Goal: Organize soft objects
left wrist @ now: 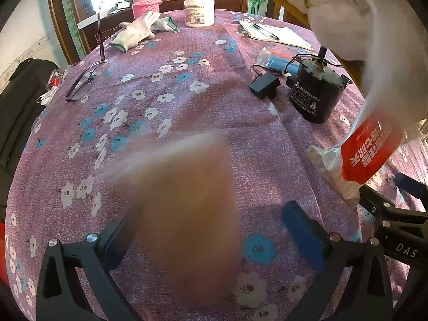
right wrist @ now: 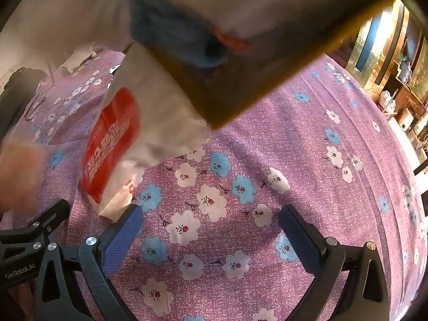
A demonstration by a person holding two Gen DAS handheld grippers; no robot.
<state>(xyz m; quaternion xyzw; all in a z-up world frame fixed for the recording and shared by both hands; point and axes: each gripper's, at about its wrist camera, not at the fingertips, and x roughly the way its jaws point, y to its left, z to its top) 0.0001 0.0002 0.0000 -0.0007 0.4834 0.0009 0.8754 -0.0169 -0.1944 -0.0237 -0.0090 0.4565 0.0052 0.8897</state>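
Note:
A blurred tan soft block, like a sponge (left wrist: 184,214), sits between the fingers of my left gripper (left wrist: 214,238). The jaws stand wide; the left pad touches it, the right pad (left wrist: 305,235) is apart. The block's edge shows in the right wrist view (right wrist: 18,171). A clear plastic bag with a red label (left wrist: 369,149) hangs at the right; it also shows in the right wrist view (right wrist: 112,144). My right gripper (right wrist: 211,238) is open and empty above the floral tablecloth (right wrist: 294,160). White gloves (left wrist: 136,30) lie far back.
A black motor (left wrist: 315,91), a black adapter (left wrist: 263,85), a blue packet (left wrist: 278,61), papers with a pen (left wrist: 270,33), a white jar (left wrist: 199,10), a pink-sleeved flask (left wrist: 145,2) and glasses (left wrist: 88,77) lie on the table. A wooden box (right wrist: 240,85) looms overhead.

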